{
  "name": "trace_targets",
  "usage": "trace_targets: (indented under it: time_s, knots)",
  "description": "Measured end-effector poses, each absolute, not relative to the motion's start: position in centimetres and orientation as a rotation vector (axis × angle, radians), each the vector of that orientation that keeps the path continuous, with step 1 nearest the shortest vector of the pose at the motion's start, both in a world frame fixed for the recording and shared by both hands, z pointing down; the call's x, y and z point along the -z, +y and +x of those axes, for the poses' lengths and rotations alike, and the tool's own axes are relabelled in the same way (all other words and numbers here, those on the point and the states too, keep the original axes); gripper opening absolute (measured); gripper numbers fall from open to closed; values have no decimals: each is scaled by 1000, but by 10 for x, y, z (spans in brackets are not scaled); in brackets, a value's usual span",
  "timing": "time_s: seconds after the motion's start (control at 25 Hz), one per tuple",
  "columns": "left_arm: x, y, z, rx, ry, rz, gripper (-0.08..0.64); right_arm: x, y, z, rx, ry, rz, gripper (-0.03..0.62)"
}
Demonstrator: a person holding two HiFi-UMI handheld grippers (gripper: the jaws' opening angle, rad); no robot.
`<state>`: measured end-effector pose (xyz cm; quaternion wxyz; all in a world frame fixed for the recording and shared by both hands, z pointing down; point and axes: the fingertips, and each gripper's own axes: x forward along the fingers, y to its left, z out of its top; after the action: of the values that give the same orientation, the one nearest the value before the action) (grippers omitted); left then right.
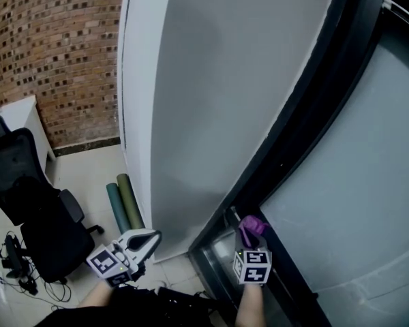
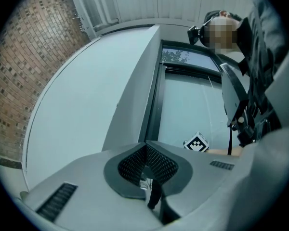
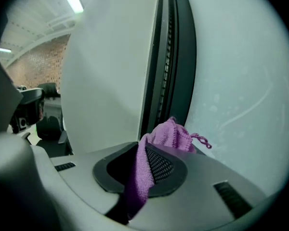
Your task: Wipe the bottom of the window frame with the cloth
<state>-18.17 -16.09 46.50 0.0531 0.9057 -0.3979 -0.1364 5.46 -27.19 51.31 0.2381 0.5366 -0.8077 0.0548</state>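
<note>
A purple cloth (image 1: 253,226) (image 3: 169,133) is pinched in my right gripper (image 1: 249,236) (image 3: 145,147), bunched above the tips with one strip hanging down between the jaws. The gripper holds it against the black window frame (image 1: 286,142) (image 3: 169,57), low down near the frame's bottom corner (image 1: 215,247), beside the frosted glass (image 1: 354,182). My left gripper (image 1: 150,238) (image 2: 145,146) hovers to the left in front of the white wall panel (image 1: 218,87), its pads meeting with nothing between them. Its view shows the frame (image 2: 154,105) and the right gripper's marker cube (image 2: 196,143).
A black office chair (image 1: 34,210) stands at the left on the tiled floor, with cables (image 1: 17,268) beside it. Two rolled mats (image 1: 123,203) lean at the foot of the white panel. A brick wall (image 1: 61,46) and a white desk (image 1: 13,111) lie behind.
</note>
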Motion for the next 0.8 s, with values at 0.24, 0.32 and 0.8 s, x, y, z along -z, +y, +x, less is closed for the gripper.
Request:
trace_targets:
  time_s: [0.24, 0.32, 0.8]
  knots:
    - [-466, -155, -172, 387, -1126, 2786, -3, -491, -233, 43, -183, -2418, 1441, 57]
    - [-464, -154, -169, 377, -1105, 2799, -3, -477, -217, 37, -185, -2505, 1413, 57]
    - [-446, -164, -150, 400, -1031, 2865, -3, -414, -177, 57, -129, -2794, 1533, 55]
